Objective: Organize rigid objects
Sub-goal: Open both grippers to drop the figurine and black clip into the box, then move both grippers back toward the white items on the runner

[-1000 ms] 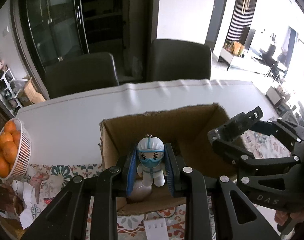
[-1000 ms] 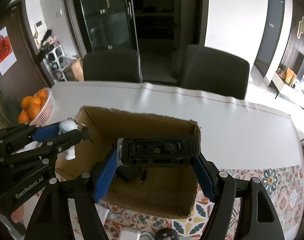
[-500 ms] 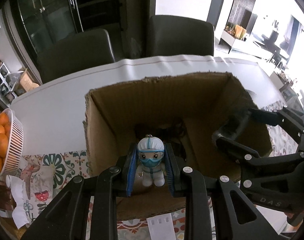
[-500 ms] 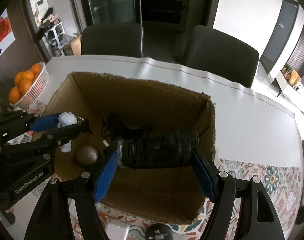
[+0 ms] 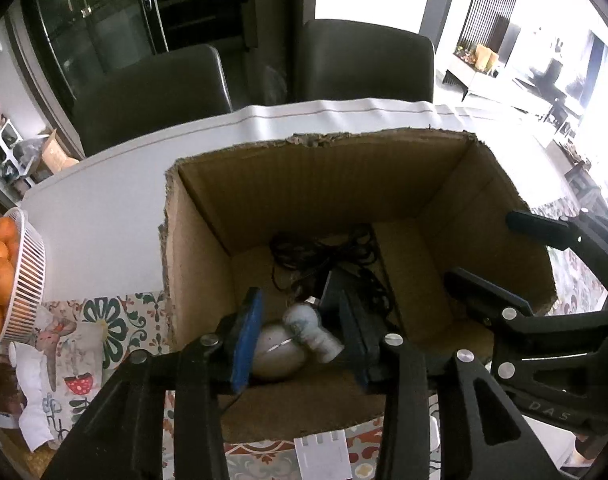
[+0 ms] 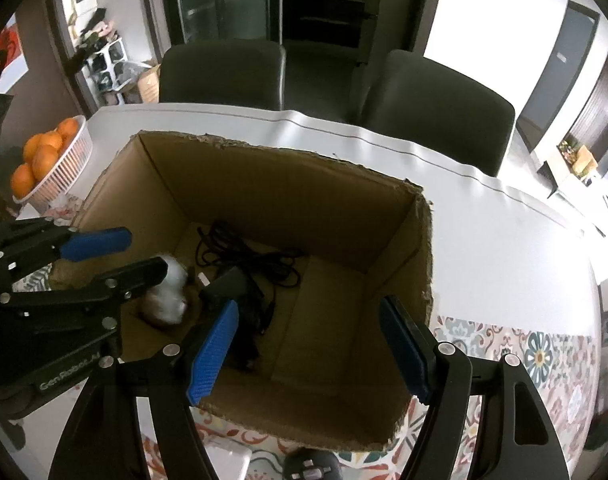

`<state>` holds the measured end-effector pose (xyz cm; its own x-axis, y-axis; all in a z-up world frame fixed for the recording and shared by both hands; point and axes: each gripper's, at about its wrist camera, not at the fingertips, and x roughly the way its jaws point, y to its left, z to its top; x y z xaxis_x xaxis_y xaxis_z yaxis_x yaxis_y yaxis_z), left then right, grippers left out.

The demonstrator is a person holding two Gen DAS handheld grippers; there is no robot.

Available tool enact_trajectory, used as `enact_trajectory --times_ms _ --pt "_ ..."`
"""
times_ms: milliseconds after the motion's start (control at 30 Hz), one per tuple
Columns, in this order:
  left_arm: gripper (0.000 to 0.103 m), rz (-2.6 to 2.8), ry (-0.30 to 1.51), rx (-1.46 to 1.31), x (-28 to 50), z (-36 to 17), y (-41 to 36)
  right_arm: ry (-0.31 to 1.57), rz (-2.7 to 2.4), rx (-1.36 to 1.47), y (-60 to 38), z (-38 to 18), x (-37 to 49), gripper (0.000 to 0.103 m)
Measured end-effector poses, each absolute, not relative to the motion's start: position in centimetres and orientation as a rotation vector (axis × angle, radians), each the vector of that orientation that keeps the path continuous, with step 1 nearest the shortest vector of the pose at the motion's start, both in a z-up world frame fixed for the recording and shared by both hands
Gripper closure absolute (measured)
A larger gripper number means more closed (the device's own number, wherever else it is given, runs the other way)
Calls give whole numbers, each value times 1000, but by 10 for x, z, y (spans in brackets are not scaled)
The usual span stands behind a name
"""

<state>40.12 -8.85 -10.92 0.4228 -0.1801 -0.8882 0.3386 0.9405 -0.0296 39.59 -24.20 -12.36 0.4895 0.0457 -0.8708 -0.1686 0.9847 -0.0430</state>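
An open cardboard box [image 5: 208, 264] [image 6: 387, 216] stands on the table. My left gripper [image 5: 300, 330] is open over its near left corner; the white doll figure [image 5: 309, 330] lies tilted below, free of the pads, beside a pale ball [image 5: 278, 356]. It shows blurred in the right wrist view [image 6: 172, 284]. My right gripper [image 6: 309, 350] is open and empty over the box. A black device [image 6: 240, 300] with a tangled black cable [image 6: 244, 256] lies on the box floor.
A white basket of oranges [image 5: 8, 276] [image 6: 52, 160] stands at the table's left. Two dark chairs [image 6: 224, 72] are behind the table. A patterned mat [image 6: 543, 360] lies under the box. A white item [image 5: 321, 456] and a dark round item [image 6: 311, 466] lie at the near edge.
Both grippers moved over the box and opened. The doll dropped from the left gripper and the black device dropped from the right gripper into the box.
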Motion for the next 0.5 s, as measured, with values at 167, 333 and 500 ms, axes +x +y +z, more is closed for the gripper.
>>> enact_trajectory --times_ms 167,333,500 --pt "57 -312 1054 158 393 -98 -84 1024 109 -98 -246 -116 387 29" --pt "54 -296 1007 152 380 -80 -80 960 71 -80 -248 -98 371 29" --pt "51 -263 942 160 361 -60 -74 894 34 -63 -249 -80 355 29"
